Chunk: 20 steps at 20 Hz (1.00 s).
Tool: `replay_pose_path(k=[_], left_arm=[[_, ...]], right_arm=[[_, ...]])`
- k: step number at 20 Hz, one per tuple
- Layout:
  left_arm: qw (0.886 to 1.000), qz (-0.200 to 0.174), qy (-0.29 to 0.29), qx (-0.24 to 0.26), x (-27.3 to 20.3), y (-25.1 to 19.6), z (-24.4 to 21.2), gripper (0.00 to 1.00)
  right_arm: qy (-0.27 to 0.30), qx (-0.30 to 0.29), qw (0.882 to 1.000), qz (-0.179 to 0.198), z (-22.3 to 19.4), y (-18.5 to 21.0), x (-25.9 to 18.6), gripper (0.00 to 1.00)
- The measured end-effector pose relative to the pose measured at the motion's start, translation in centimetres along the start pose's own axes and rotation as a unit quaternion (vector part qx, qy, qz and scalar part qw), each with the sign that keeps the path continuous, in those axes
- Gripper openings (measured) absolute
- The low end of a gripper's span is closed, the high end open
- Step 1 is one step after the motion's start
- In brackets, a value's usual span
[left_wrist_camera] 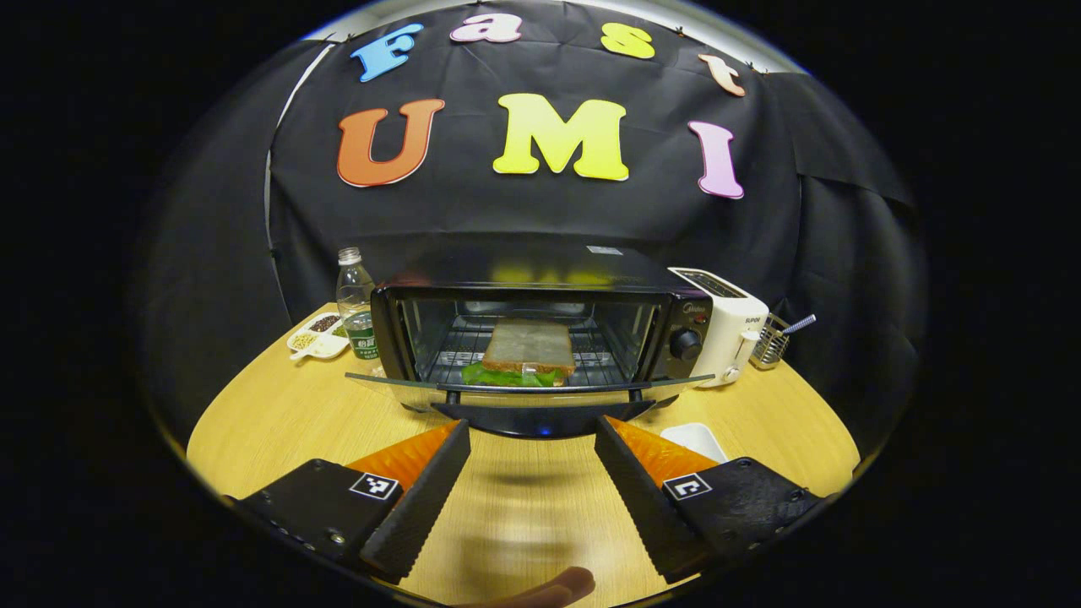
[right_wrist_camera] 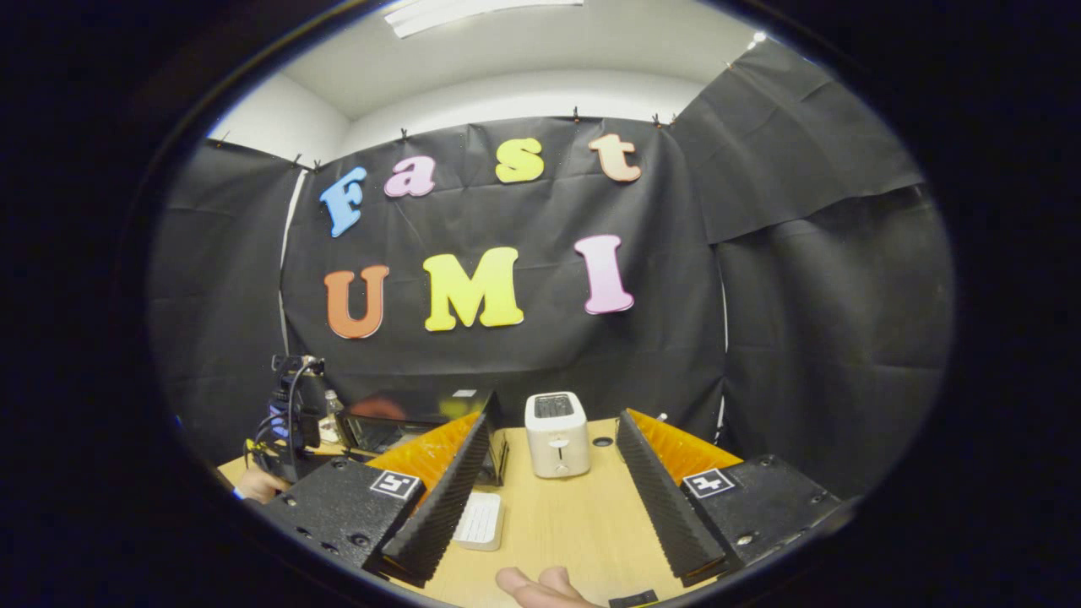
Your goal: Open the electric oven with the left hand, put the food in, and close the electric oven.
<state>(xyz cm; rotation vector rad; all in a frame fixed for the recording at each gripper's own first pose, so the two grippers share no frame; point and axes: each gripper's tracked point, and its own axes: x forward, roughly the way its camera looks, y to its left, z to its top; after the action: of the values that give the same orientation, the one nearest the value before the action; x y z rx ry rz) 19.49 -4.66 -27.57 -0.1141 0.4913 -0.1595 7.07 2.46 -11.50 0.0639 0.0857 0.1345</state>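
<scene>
Sandwich inside the oven (door down), left claw spread.

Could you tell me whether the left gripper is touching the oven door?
Apart: in the left gripper view, bare table separates the open left gripper from the lowered oven door.

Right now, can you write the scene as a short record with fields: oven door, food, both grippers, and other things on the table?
oven door: electric oven door open, folded down flat
food: sandwich on the rack inside
left gripper: open, empty, facing the door
right gripper: open, empty, above the table
beside oven: water bottle and snack tray on one side, toaster on the other
</scene>
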Motion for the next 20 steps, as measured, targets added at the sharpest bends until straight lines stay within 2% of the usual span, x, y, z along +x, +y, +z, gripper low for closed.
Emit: replay_pose_path(k=[2, 4, 7, 12, 16, 20], left_arm=[[1.0, -0.002, -0.009, -0.012, 1.0, 0.2, 0.8, 0.98], [1.0, 0.017, -0.02, -0.006, 1.6, 1.6, 1.4, 0.98], [0.999, 0.027, -0.035, 0.003, 1.0, 2.4, 1.6, 0.94], [0.997, 0.033, -0.064, -0.003, -3.5, 2.7, 2.2, 0.94], [0.993, 0.033, -0.11, -0.007, -8.3, 2.5, 4.4, 0.94], [0.986, 0.043, -0.162, 0.016, -14.3, 2.2, 6.3, 0.94]], right_arm=[[-0.006, -0.004, 1.0, -0.004, 0.3, -0.3, -1.0, 0.98], [-0.009, -0.005, 1.0, -0.004, 0.6, -0.3, -1.7, 0.98], [-0.012, -0.006, 1.0, -0.004, 0.9, -0.2, -2.9, 0.98], [-0.017, 0.001, 1.0, -0.007, 1.3, -0.4, -5.4, 0.98], [-0.028, 0.008, 1.0, -0.008, 1.7, -0.8, -8.1, 0.98], [-0.04, 0.011, 0.999, -0.006, 1.9, -0.8, -10.5, 0.98]])
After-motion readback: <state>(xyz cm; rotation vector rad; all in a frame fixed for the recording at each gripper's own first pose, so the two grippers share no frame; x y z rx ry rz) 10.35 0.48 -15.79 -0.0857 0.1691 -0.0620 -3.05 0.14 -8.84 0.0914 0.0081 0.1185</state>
